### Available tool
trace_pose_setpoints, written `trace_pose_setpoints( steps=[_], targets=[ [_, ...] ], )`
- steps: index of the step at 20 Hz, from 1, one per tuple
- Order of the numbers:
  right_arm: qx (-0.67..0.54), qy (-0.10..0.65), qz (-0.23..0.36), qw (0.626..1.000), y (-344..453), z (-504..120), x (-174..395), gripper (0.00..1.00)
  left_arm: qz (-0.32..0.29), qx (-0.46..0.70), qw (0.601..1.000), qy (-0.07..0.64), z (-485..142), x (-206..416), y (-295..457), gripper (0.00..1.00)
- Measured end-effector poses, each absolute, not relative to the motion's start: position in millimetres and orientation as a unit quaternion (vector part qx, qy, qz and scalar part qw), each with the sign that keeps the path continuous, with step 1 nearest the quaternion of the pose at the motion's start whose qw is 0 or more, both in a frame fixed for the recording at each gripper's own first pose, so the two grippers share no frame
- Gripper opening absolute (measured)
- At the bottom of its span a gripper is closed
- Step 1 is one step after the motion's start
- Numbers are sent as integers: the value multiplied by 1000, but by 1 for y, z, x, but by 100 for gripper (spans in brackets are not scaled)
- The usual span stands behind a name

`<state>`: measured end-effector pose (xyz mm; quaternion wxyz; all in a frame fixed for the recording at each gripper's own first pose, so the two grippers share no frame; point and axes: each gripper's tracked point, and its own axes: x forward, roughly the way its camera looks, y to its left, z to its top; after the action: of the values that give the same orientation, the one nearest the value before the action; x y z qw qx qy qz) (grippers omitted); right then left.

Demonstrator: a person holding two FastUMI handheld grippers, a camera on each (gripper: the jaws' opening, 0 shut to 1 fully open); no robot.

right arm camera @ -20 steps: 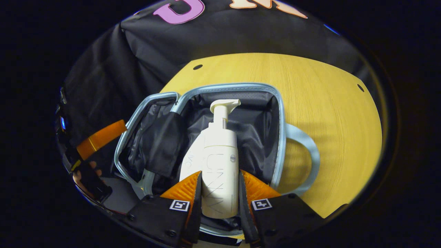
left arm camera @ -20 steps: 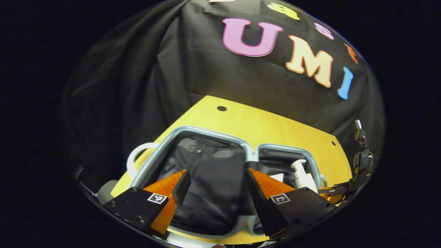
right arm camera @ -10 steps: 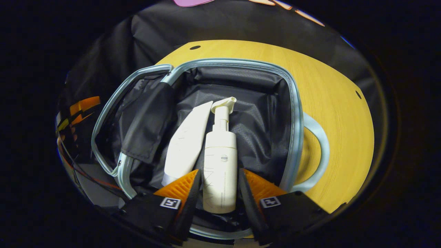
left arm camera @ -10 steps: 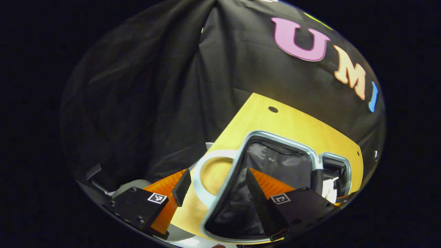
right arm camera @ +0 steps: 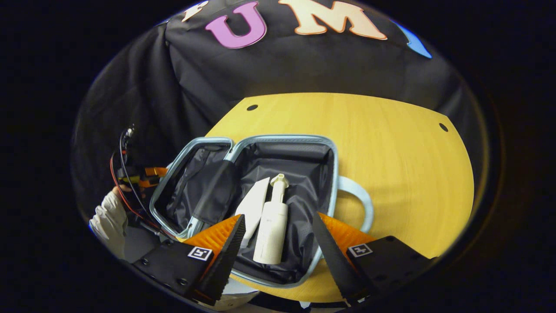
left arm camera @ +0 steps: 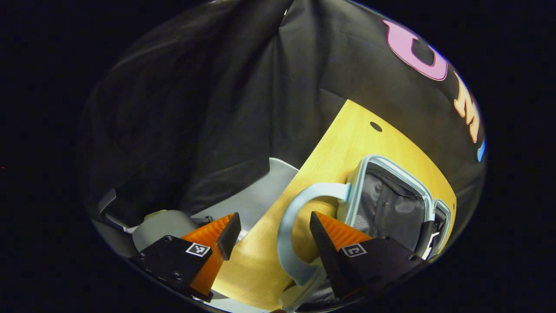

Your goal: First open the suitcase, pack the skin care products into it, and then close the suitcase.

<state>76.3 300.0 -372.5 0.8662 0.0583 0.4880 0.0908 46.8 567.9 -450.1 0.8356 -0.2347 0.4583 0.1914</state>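
Suitcase (right arm camera: pixel 333 174): lies open on the wooden table (right arm camera: pixel 404 143), toward the table's near-left part in the right gripper view; both halves are lined in dark fabric, with a pale blue rim.
Right half: holds the skin care products.
Pump bottle (right arm camera: pixel 271 234): white, lies flat on the lining with its pump head pointing toward the far rim.
Tube (right arm camera: pixel 254 208): white, lies just beside the bottle on its left, touching or nearly so.
Left half (right arm camera: pixel 191 191): carries a dark flap; the contents cannot be told.
Handle, right side (right arm camera: pixel 360 204): pale blue loop resting on the table.
Right gripper (right arm camera: pixel 278 243): jaws spread wide, released, holding nothing; it hovers above the near end of the bottle.
Left gripper (left arm camera: pixel 271 234): jaws spread, grasping nothing; it sits at the table's left edge, with the suitcase's other handle (left arm camera: pixel 289 230) between its fingers.
Person's sleeve (right arm camera: pixel 108 217): pale, seen at the left in the right gripper view.
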Motion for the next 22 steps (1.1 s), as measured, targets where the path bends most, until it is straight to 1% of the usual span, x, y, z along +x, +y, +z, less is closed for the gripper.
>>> trace_pose_setpoints(
  steps=[2, 3, 4, 5, 6, 7, 8, 9, 10, 13, 14, 15, 16, 17, 21, 22],
  targets=[
    [56, 476, 77, 874, 281, -362, 78, 98, 186, -244, 821, 481, -463, 44, 568, 95],
    [56, 471, 69, 878, 273, -358, 78, 97, 178, -244, 818, 490, -469, 42, 569, 91],
    [57, 466, 62, 881, 265, -354, 79, 97, 174, -246, 811, 501, -470, 39, 568, 80],
    [58, 462, 55, 883, 258, -351, 79, 94, 173, -237, 806, 514, -471, 36, 567, 65],
    [60, 457, 49, 886, 249, -349, 81, 98, 174, -221, 808, 518, -465, 37, 568, 50],
    [62, 451, 45, 889, 240, -347, 83, 97, 170, -229, 811, 510, -457, 46, 561, 43],
    [63, 445, 41, 893, 229, -344, 85, 97, 162, -221, 817, 508, -451, 53, 551, 6],
    [65, 438, 39, 896, 222, -338, 85, 97, 148, -213, 822, 508, -430, 52, 543, 6],
    [67, 431, 42, 899, 220, -333, 87, 97, 138, -191, 833, 500, -414, 51, 542, 2],
    [71, 412, 48, 907, 213, -321, 90, 97, 129, -136, 867, 463, -349, 61, 547, 0],
    [73, 410, 51, 908, 210, -319, 89, 97, 125, -136, 876, 445, -324, 66, 542, 0],
    [77, 406, 57, 909, 210, -317, 90, 94, 121, -139, 885, 427, -300, 71, 534, 0],
    [82, 402, 63, 910, 209, -315, 90, 94, 112, -145, 894, 409, -281, 77, 521, 0],
    [85, 397, 66, 912, 204, -312, 90, 98, 104, -150, 902, 392, -262, 84, 509, 0],
    [90, 379, 67, 919, 180, -298, 90, 98, 69, -155, 920, 354, -203, 99, 462, 0],
    [94, 375, 65, 920, 172, -295, 91, 94, 60, -155, 923, 347, -191, 104, 449, 0]
  ],
)
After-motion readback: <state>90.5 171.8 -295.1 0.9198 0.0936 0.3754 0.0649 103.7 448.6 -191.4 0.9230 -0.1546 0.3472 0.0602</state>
